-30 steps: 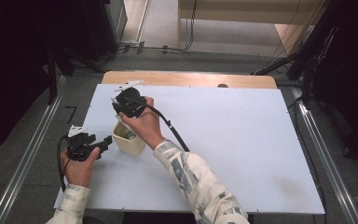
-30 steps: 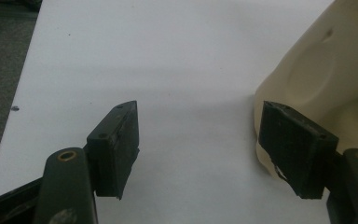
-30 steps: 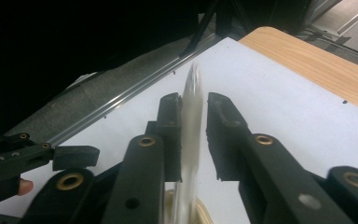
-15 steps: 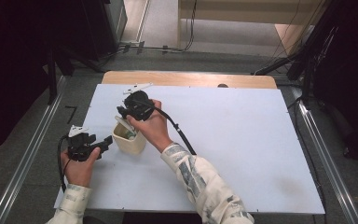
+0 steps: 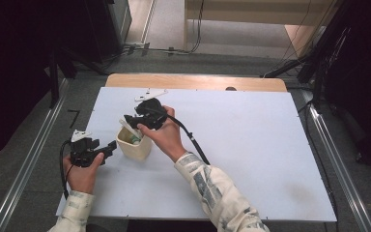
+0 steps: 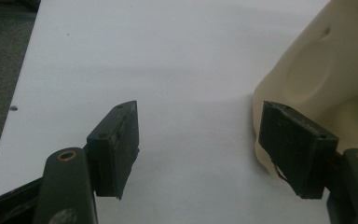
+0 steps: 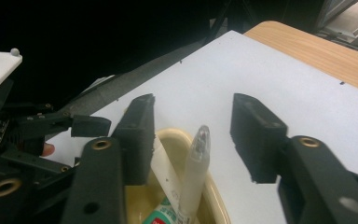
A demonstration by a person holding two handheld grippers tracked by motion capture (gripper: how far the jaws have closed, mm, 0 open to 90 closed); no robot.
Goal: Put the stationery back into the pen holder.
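1. Since a second ago, the right gripper (image 5: 131, 121) has slid from the far side of the table toward the cup, and its jaws have just been opening; nothing is pinched between them now.
2. White rectangular tabletop (image 5: 251, 145) carries the work, laid over a wooden table (image 5: 198, 81) whose far edge shows beyond it.
3. Cream plastic cup (image 5: 134, 145) stands on the left part of the white top, between the two grippers, directly below the right gripper.
4. Left gripper (image 5: 110, 146) rests low at the cup's left side, jaws spread; in the left gripper view one pad (image 6: 296, 151) sits against the cup's outer wall (image 6: 326, 70), the other over bare tabletop.
5. Translucent white pen (image 7: 195, 172) leans upright inside the cup, its cap rising between the right gripper's parted jaws, touching neither.
6. Beside it stands a white tube with a green label (image 7: 161, 212).
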